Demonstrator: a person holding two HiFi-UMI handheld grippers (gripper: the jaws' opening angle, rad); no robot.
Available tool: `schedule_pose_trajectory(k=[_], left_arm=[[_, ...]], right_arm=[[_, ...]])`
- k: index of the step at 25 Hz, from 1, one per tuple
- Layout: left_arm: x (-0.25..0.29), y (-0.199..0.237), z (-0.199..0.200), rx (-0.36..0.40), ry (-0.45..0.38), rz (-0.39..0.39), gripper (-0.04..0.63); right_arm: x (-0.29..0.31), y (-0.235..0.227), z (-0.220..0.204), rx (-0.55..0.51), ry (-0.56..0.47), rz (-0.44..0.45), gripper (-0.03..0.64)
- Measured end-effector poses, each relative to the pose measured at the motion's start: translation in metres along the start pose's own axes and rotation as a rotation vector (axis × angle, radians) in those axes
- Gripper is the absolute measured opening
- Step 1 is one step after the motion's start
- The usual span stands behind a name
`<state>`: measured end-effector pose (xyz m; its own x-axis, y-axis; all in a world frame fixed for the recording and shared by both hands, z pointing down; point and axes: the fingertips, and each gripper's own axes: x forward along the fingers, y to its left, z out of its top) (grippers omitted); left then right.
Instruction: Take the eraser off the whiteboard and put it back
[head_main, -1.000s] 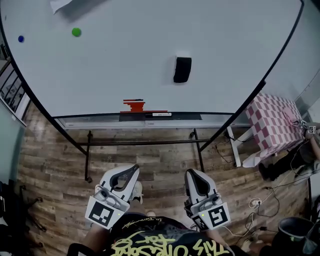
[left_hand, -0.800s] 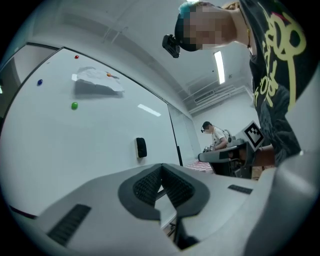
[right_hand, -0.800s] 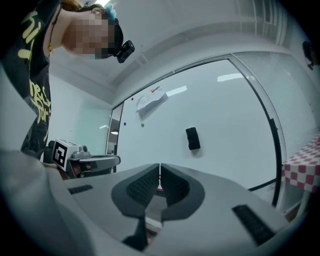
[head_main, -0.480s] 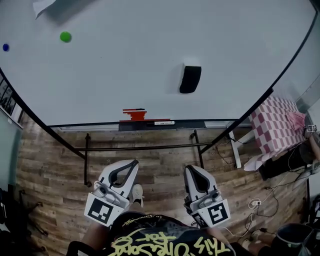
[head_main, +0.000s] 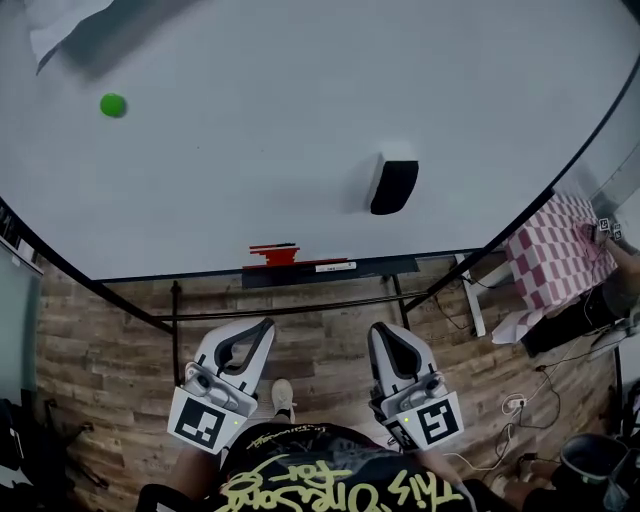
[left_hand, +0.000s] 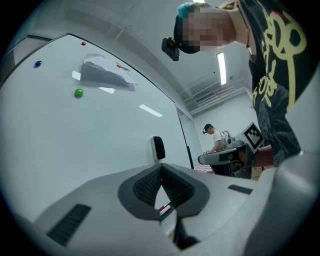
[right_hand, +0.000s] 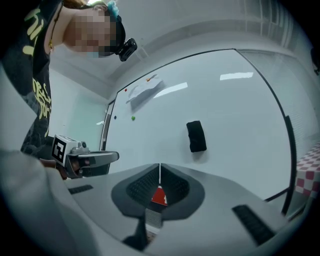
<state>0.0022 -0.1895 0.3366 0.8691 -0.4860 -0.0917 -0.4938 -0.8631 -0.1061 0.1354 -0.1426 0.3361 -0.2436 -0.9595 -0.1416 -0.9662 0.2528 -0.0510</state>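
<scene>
Approach step: eraser (head_main: 393, 185) sits on whiteboard (head_main: 250, 160), right of centre, untouched. Your left claw (head_main: 263, 328) and right claw (head_main: 384, 332) are both closed, empty, low, well short of whiteboard. Next, likely: open right claw, reach up, straddle eraser.

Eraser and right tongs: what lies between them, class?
In the head view: bare whiteboard below the eraser, then the board's tray ledge, the stand's crossbar and wooden floor before the right tongs.

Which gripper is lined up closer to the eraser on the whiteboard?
The right gripper, almost directly below the eraser in the head view; the left gripper is offset to the left.
</scene>
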Motion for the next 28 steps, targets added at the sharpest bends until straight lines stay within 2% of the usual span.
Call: schedule_pose_trajectory(k=[6,15,22,28], left_arm=[[0.014,0.026,-0.001,0.014,-0.005,-0.022,0.006],[0.034,0.056,-0.013,-0.012,0.016,-0.070,0.006],[0.043,0.058,-0.016,-0.022,0.026,-0.067,0.006],[0.044,0.057,-0.014,-0.031,0.033,-0.035,0.006]], right_arm=[[0.028,-0.007,0.001,-0.005,-0.016,-0.024,0.011],[0.065,-0.018,-0.003,0.005,-0.028,-0.073,0.011],[0.064,-0.031,-0.003,0.011,-0.010,-0.091,0.011],[0.062,-0.043,0.017,0.002,-0.063,-0.082,0.012]])
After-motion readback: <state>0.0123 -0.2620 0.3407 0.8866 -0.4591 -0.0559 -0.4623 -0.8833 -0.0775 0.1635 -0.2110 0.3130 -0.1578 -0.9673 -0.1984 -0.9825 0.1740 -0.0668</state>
